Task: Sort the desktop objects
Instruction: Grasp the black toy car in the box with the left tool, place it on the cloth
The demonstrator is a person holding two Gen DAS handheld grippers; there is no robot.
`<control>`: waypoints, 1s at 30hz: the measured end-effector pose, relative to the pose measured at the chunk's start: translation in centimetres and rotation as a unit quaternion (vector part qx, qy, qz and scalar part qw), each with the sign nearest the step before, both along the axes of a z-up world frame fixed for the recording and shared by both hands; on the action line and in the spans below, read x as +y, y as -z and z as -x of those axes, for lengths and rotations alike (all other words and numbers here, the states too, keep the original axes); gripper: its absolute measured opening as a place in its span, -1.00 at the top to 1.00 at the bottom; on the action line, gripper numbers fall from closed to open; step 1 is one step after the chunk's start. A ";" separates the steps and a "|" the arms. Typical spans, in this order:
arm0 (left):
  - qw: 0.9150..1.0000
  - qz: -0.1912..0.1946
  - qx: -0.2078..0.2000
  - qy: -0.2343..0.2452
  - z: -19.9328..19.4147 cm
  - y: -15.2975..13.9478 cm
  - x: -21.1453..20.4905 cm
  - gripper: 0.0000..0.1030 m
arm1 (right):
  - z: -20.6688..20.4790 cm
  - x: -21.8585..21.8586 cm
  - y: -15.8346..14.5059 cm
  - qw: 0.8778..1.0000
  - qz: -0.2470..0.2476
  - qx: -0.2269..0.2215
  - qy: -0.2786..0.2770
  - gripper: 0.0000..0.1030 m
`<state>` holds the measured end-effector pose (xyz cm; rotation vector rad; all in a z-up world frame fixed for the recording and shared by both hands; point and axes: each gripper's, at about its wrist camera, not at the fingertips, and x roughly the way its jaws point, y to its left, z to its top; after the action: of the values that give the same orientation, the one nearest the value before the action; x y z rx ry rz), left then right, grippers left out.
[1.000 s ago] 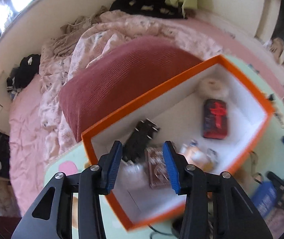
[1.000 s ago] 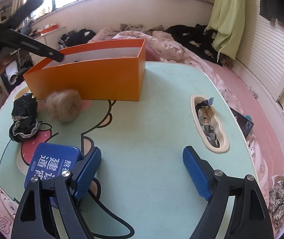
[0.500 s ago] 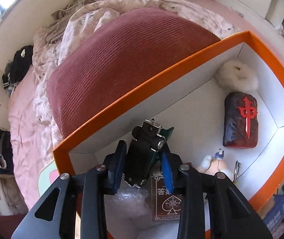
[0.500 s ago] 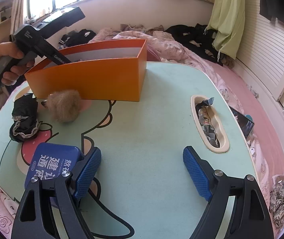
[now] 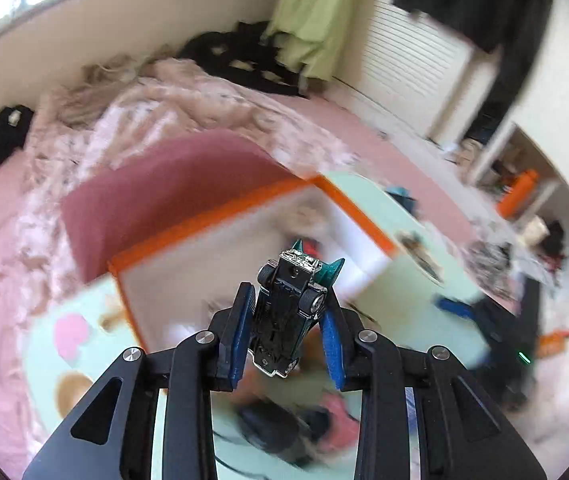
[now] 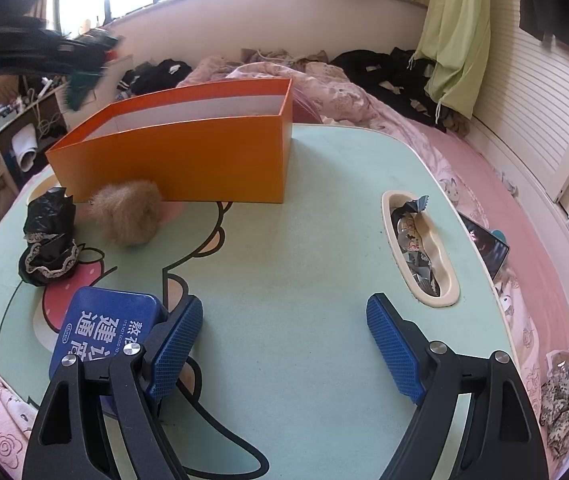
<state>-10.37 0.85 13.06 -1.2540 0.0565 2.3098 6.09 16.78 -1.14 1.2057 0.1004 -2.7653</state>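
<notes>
Left wrist view: your left gripper [image 5: 288, 320] is clamping the toy car [image 5: 288, 312] above the orange box [image 5: 220, 220]; the narrow grip risks it twisting free. Right gripper [image 6: 284, 352] is idling wide open, empty.

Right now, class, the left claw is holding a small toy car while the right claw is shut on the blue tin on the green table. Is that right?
Not quite. The left claw does hold the toy car, but the right claw is open and grips nothing; the blue tin lies beside its left finger on the green table. The right wrist view shows this.
</notes>
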 end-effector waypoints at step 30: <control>0.987 0.084 0.017 -0.133 -13.1 11.5 -1.3 -0.54 | 0.0 -0.2 0.2 1.000 -0.001 -0.007 0.000 -0.76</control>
<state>2.74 -0.44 1.52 -1.3762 0.1029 2.6003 6.12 16.57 -1.36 1.2245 0.1033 -2.7575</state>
